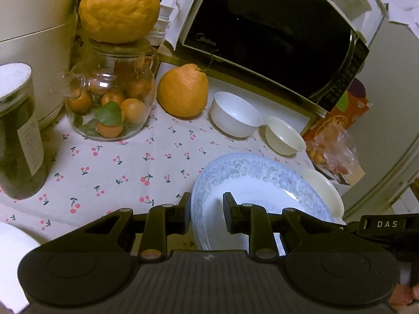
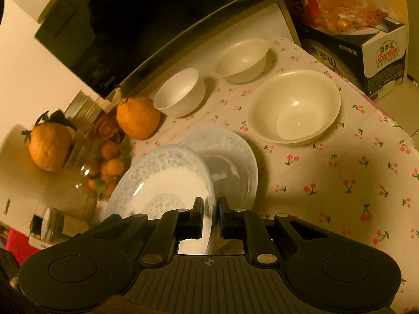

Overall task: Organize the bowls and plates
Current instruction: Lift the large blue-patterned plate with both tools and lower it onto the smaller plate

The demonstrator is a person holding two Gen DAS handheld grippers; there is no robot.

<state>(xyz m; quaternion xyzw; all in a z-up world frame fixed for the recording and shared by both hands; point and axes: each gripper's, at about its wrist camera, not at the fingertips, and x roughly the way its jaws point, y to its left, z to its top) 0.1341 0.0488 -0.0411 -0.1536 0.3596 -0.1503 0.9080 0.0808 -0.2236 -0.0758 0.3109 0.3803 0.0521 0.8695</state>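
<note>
1. Left wrist view: the left claw [image 1: 206, 209] is closed on the near rim of a round white porcelain plate with a pale blue scroll border [image 1: 258, 183], one finger outside the rim and one over the plate's face.
2. Right wrist view: the right claw [image 2: 210, 213] is clamped on the edge of a second blue-bordered white plate [image 2: 162, 180], which is held tilted.
3. Behind it, the first plate [image 2: 233, 157] is seen lying over the cherry-print cloth surface [image 2: 340, 183].
4. A large cream bowl [image 2: 294, 107] sits beyond the plates, well apart from the right claw.
5. Two small white bowls [image 2: 180, 93] are lined up near the black microwave [image 1: 267, 34].
</note>
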